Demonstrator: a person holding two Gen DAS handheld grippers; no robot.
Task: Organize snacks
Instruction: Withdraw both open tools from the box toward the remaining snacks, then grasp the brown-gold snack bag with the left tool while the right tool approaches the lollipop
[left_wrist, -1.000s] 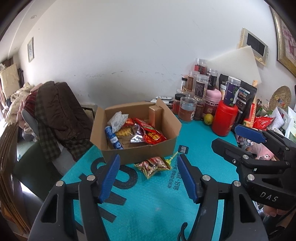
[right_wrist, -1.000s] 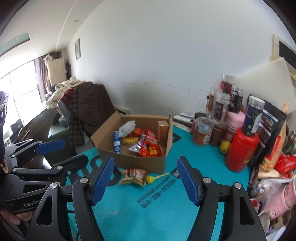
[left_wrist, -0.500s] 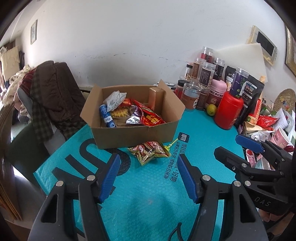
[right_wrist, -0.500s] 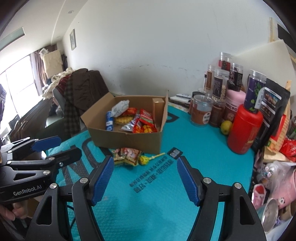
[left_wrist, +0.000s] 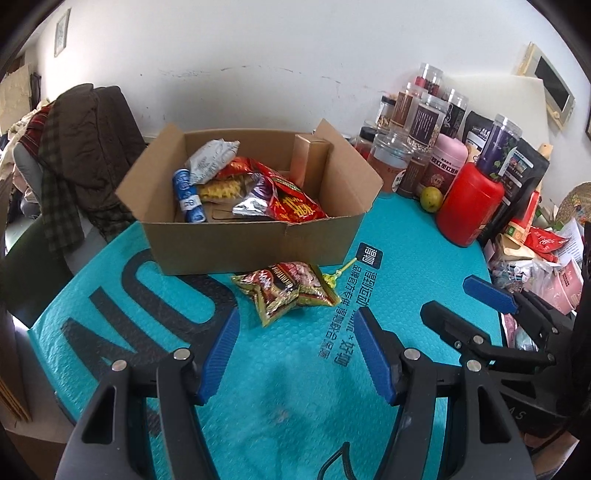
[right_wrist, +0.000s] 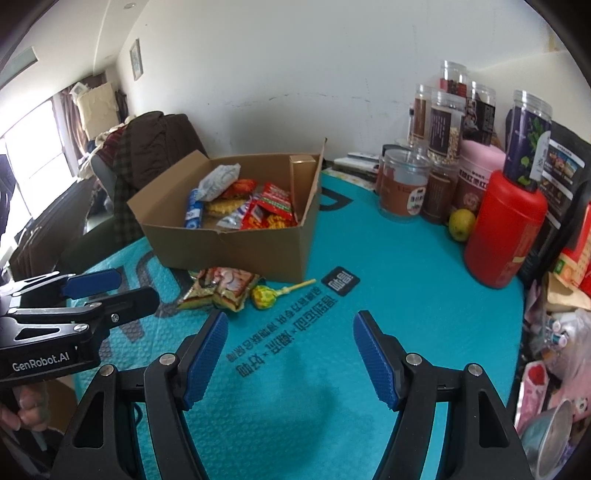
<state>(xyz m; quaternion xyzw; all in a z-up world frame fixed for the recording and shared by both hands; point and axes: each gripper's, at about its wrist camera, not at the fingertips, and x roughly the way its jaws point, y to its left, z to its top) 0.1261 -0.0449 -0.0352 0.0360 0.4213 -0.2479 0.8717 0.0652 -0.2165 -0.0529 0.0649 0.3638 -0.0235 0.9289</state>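
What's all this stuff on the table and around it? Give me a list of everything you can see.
cardboard box: one, brown, open, middle of the mat
snack packets in the box: several, red, silver, white, yellow, blue
snack packet: one, gold and red, on the mat in front of the box
lollipop: one, yellow, beside that packet
mat: one, teal with black lettering, covering the table
red canister: one, right of the box
jars: several, clear with dark labels, by the wall
lime: one, yellow-green, beside the canister
clothes on a chair: brown and plaid, left
left gripper: black, blue pads, open, empty
right gripper: same, open, empty
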